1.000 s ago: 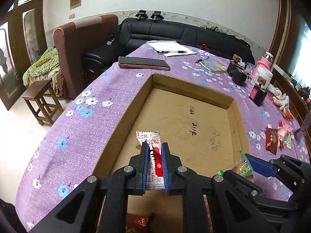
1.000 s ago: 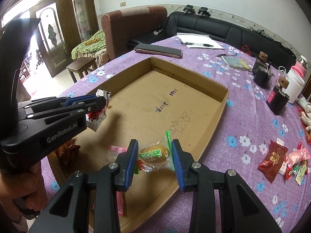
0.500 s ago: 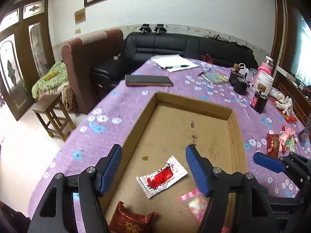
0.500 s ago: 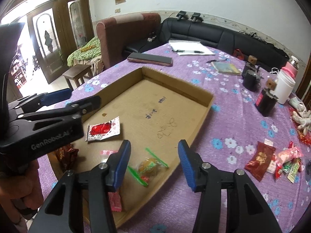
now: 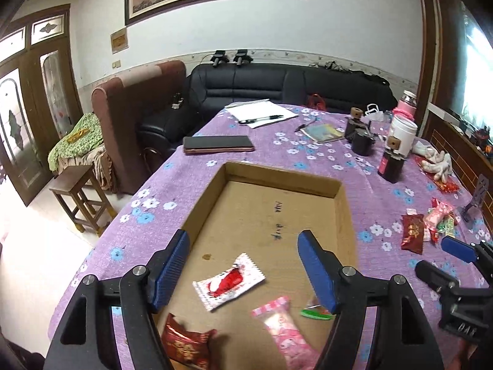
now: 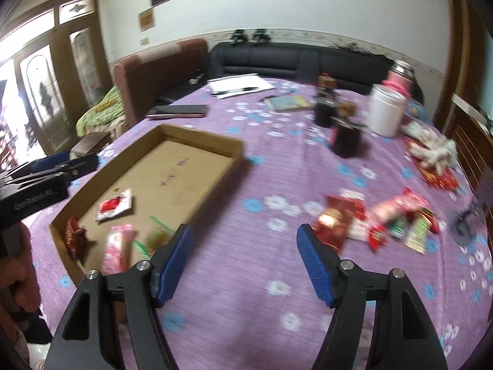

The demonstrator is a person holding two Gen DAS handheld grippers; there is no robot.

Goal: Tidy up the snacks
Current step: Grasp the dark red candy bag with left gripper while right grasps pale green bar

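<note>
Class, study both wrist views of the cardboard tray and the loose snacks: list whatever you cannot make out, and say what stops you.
- Left wrist view: green-edged clear snack packet, mostly hidden behind the left tool's blue finger.
- Left wrist view: dark red snack packet in the shallow cardboard tray, cut off by the bottom edge.
- Right wrist view: pile of loose snack packets on the purple flowered tablecloth, smeared by motion blur; count and labels unreadable.
- Both views: handwriting on the tray floor, too small.

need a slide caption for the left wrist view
Left tool opening, empty, above four wrapped snacks in the cardboard tray on a purple floral tablecloth.
</note>
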